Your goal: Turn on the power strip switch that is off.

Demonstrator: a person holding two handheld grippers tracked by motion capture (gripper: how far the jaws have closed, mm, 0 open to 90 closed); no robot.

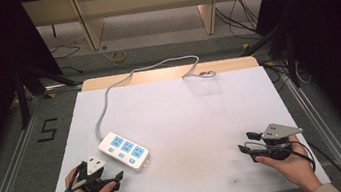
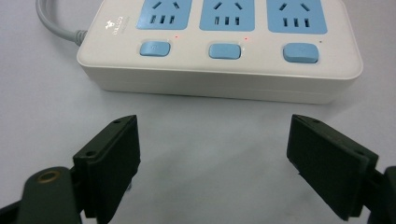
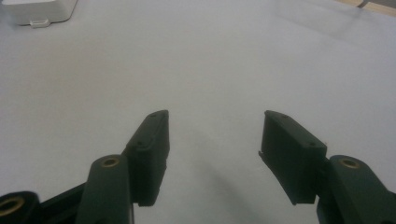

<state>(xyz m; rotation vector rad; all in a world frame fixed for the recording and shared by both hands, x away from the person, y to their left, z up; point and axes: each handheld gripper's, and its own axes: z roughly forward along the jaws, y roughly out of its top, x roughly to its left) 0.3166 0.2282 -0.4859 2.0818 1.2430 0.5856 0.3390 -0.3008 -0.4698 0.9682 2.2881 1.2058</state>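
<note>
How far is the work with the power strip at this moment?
Nothing looks done yet. The power strip lies untouched on the table; two small red lights glow beside its buttons. In hand: the left gripper is open, facing the strip's side. The right gripper is open over bare table. Any contact is still left.

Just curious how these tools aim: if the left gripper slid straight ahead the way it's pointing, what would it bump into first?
Most likely the white power strip: the left gripper, jaws open, faces its long side.
</note>
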